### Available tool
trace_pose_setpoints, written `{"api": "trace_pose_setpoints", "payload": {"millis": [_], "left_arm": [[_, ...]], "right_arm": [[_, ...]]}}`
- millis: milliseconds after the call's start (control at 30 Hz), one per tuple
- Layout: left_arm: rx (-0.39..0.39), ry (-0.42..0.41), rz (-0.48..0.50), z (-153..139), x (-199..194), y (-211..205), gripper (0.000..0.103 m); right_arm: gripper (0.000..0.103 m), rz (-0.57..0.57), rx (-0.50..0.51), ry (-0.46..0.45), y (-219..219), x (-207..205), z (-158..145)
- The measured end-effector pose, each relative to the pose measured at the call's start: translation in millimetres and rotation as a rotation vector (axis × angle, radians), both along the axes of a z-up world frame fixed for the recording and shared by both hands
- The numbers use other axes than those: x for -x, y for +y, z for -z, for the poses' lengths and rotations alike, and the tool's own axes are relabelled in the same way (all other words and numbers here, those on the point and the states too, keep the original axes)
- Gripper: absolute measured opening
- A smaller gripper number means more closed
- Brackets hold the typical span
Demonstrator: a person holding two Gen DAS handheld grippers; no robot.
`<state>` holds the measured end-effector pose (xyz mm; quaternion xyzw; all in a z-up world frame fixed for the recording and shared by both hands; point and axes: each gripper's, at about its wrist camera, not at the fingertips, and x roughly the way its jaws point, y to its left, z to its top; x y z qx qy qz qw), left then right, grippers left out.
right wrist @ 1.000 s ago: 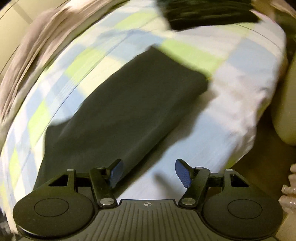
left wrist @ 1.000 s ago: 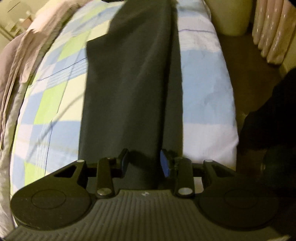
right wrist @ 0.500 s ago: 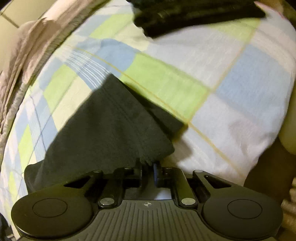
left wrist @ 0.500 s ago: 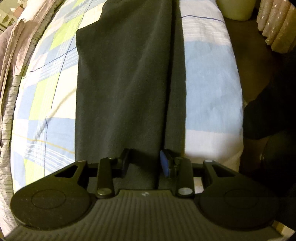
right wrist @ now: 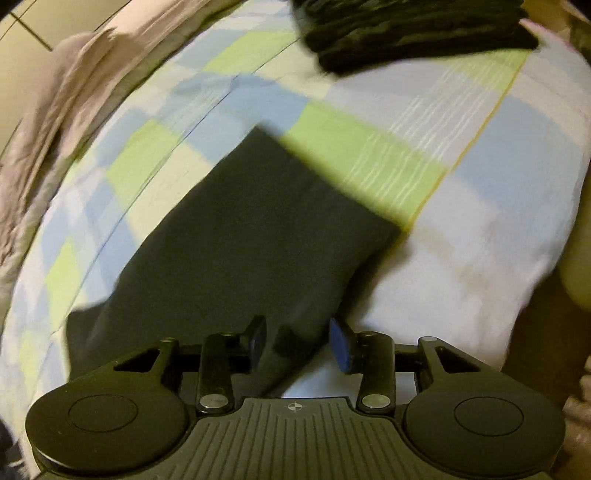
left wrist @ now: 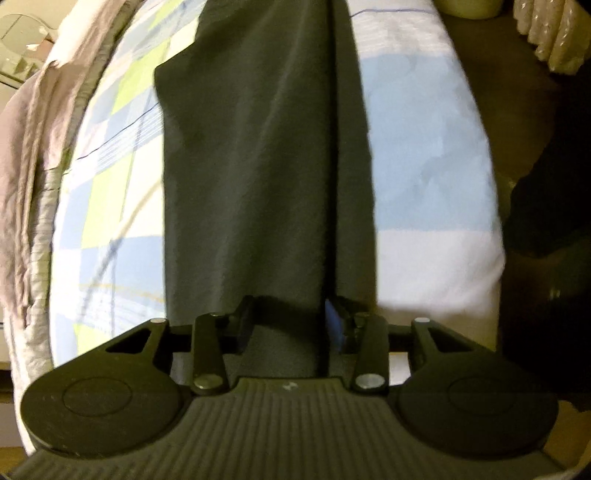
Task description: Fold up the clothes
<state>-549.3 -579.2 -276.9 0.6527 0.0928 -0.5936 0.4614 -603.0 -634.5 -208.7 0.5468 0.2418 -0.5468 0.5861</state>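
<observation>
A long dark garment (left wrist: 258, 166) lies stretched away from me on the checked bed sheet (left wrist: 424, 166). Its near end is bunched between the fingers of my left gripper (left wrist: 291, 319). The pads still touch the cloth as the jaws ease apart. In the right wrist view the garment's other end (right wrist: 240, 240) lies flat on the sheet (right wrist: 480, 184). My right gripper (right wrist: 299, 339) hangs just above its near edge. Its jaws are opening. Cloth sits by the left pad, and bare sheet shows by the blue right pad (right wrist: 341, 347).
A stack of dark folded clothes (right wrist: 413, 33) sits at the far end of the bed. A crumpled grey-pink blanket (left wrist: 26, 147) runs along the bed's left side. The bed's right edge drops to a dark floor (left wrist: 509, 110), where a dark shape (left wrist: 546, 221) stands.
My right gripper stood open, closed on the garment's corner, and has now let it go; the corner lies flat. My left gripper's fingers stand slightly wider on the same bunched end.
</observation>
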Motion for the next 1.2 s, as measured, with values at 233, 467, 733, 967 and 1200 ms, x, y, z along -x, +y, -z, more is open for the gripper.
{"api": "trace_pose_setpoints", "payload": {"millis": [233, 467, 733, 967, 1200], "left_arm": [[-0.014, 0.014, 0.019, -2, -11, 11, 0.003], [0.006, 0.133, 0.028, -27, -15, 29, 0.001], [0.005, 0.162, 0.036, -27, -6, 39, 0.001], [-0.042, 0.156, 0.032, -13, 2, 37, 0.002], [-0.095, 0.168, -0.043, -21, -18, 47, 0.015]], "right_arm": [[0.041, -0.168, -0.133, -0.24, 78, -117, 32], [0.041, -0.118, -0.167, -0.33, 102, -162, 61], [0.001, -0.036, -0.172, -0.316, 104, -153, 63], [0.002, -0.097, -0.192, -0.258, 111, -150, 61], [0.015, -0.163, -0.197, -0.199, 111, -156, 50]]}}
